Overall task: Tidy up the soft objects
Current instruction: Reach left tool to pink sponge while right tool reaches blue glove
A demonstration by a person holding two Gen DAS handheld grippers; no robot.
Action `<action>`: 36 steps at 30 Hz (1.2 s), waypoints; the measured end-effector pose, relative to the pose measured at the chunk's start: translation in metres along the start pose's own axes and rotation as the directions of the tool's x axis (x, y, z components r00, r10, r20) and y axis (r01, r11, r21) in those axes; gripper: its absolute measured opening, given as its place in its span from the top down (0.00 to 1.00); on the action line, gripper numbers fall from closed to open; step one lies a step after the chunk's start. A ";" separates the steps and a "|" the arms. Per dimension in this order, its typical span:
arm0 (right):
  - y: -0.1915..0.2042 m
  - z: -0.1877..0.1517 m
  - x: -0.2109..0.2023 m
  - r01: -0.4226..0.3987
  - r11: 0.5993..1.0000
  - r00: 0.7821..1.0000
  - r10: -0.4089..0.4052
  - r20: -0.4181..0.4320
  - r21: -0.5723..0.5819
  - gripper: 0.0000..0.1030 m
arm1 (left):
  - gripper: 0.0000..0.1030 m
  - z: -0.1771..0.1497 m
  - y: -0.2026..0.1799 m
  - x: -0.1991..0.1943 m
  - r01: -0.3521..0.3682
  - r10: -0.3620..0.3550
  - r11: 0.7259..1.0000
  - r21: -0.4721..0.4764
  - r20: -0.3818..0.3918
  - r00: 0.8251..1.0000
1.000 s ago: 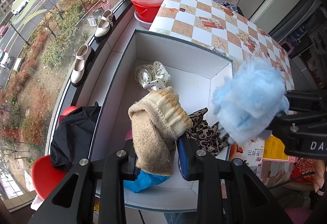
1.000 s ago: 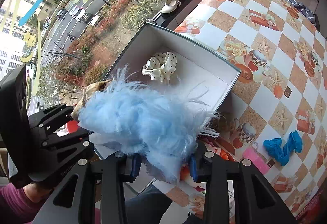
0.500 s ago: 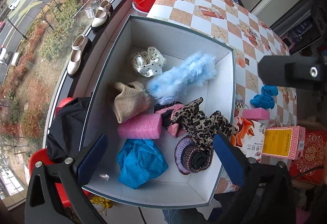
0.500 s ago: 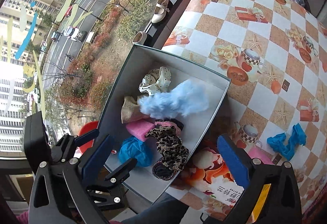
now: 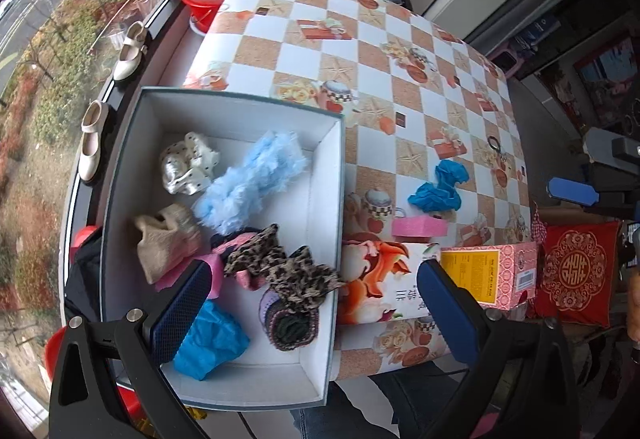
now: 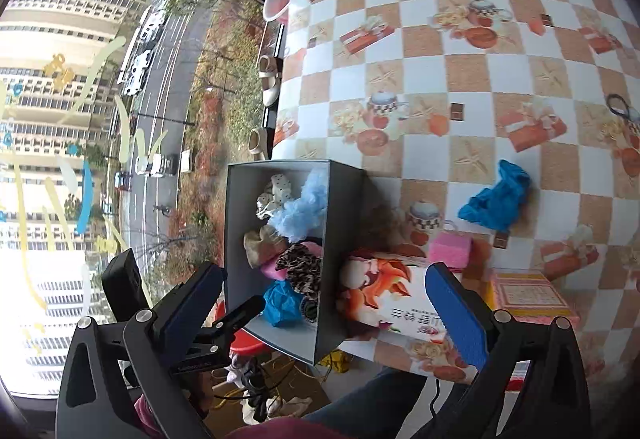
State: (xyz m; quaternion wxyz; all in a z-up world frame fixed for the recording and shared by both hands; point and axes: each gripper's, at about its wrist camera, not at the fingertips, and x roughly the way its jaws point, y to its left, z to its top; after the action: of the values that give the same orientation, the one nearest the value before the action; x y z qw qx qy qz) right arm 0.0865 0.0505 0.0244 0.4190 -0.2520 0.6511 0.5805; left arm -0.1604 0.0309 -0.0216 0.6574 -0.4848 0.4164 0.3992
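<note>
Most soft pieces, among them the fluffy blue one [image 5: 252,183] and beige knit [image 5: 166,239], already lie in the grey box [image 5: 132,167] at lower left, while both tools, left tool [image 5: 312,315] and right tool [image 6: 320,315], gape empty and a blue cloth [image 5: 438,189] and pink sponge [image 5: 419,227] wait on the tabletop [image 5: 400,51], right of centre.

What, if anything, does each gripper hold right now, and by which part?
Nothing is held. The left gripper and the right gripper are both open and empty; the fluffy blue item lies inside the box.

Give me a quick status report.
Left gripper open, empty; right gripper too. Fluffy blue piece in box. Blue cloth, pink sponge on table.
</note>
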 end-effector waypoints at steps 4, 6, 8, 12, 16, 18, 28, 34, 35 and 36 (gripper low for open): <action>-0.059 -0.004 -0.039 0.046 0.990 0.997 -0.054 0.056 0.131 0.01 | 0.00 0.014 -0.044 0.012 0.015 -0.012 0.995 0.096 -0.033 0.999; -0.092 -0.009 -0.051 0.066 0.977 0.994 -0.082 0.073 0.204 0.01 | 0.00 0.020 -0.067 0.023 0.017 -0.008 0.990 0.142 -0.062 0.998; -0.126 -0.017 -0.056 0.092 0.954 0.992 -0.114 0.061 0.284 0.01 | 0.00 0.026 -0.088 0.038 0.014 0.004 0.982 0.188 -0.094 0.996; -0.183 -0.039 -0.051 0.105 0.907 0.992 -0.123 0.019 0.407 0.01 | 0.00 0.042 -0.127 0.079 0.010 0.038 0.964 0.267 -0.172 0.984; -0.222 -0.062 -0.042 0.079 0.871 0.996 -0.086 -0.007 0.484 0.01 | 0.00 0.056 -0.163 0.131 -0.009 0.105 0.935 0.356 -0.252 0.962; -0.232 -0.069 -0.039 0.077 0.864 0.997 -0.076 -0.022 0.498 0.01 | 0.00 0.059 -0.177 0.153 -0.004 0.130 0.921 0.389 -0.298 0.946; -0.263 -0.076 -0.035 0.078 0.848 0.997 -0.055 -0.059 0.525 0.01 | 0.01 0.090 -0.191 0.216 -0.209 0.352 0.856 0.473 -0.237 0.906; -0.271 -0.072 -0.032 0.063 0.849 0.998 -0.037 -0.060 0.524 0.01 | 0.00 0.094 -0.166 0.168 -0.085 0.231 0.895 0.439 -0.292 0.928; -0.272 -0.071 -0.031 0.060 0.848 0.998 -0.033 -0.060 0.526 0.01 | 0.00 0.085 -0.164 0.163 -0.068 0.234 0.882 0.467 -0.308 0.922; -0.273 -0.069 -0.030 0.057 0.848 0.998 -0.030 -0.060 0.527 0.01 | 0.00 0.076 -0.162 0.160 -0.046 0.233 0.871 0.489 -0.329 0.915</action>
State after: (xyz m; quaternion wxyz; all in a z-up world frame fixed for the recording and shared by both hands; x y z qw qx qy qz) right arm 0.3069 -0.0757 -0.1007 0.4689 -0.1560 0.7899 0.3632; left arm 0.0562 0.0897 -0.1080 0.6316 -0.3458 0.6539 0.2321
